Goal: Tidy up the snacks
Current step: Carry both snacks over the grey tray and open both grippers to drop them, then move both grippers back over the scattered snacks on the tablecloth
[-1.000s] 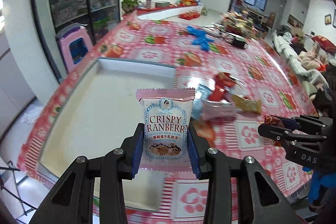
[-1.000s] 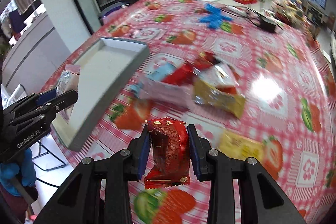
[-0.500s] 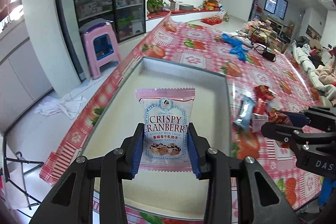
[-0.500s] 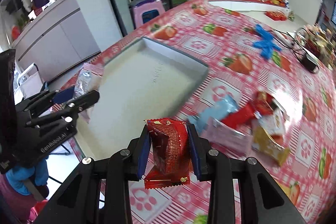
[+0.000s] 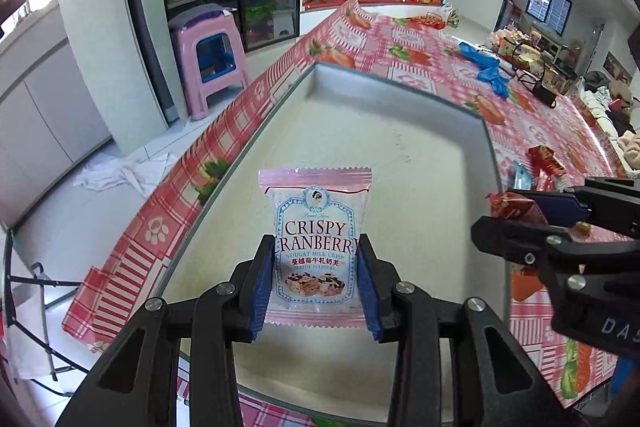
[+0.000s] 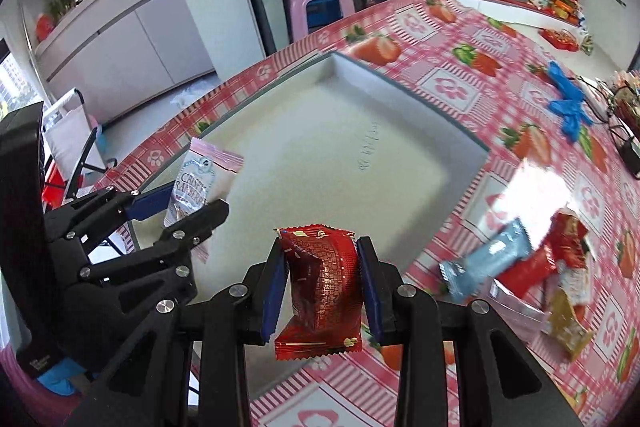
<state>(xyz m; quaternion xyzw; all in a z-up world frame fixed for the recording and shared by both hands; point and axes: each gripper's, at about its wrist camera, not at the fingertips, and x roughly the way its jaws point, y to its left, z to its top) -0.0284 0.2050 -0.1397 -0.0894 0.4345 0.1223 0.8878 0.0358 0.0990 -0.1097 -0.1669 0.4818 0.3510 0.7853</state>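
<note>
My left gripper (image 5: 316, 259) is shut on a pink and white cranberry nougat packet (image 5: 316, 247), held upright over the near part of a shallow white tray (image 5: 400, 131). The right wrist view shows the same packet (image 6: 196, 187) in that gripper (image 6: 188, 203) at the tray's left edge. My right gripper (image 6: 322, 263) is shut on a crumpled red snack packet (image 6: 320, 287) above the tray's (image 6: 320, 147) near side. In the left wrist view it enters from the right (image 5: 516, 215), still pinching that red packet (image 5: 508, 205). Nothing lies in the tray.
A heap of loose snack packets (image 6: 532, 267) lies on the strawberry-print tablecloth (image 6: 480, 75) right of the tray. A blue glove (image 6: 568, 103) and black cables sit farther back. Beyond the table's left edge stands a pink stool (image 5: 208, 55) on the floor.
Both grippers have carried their packets leftward from the snack heap to above the tray. The tray now fills the middle of both views. Both grips are unchanged.
</note>
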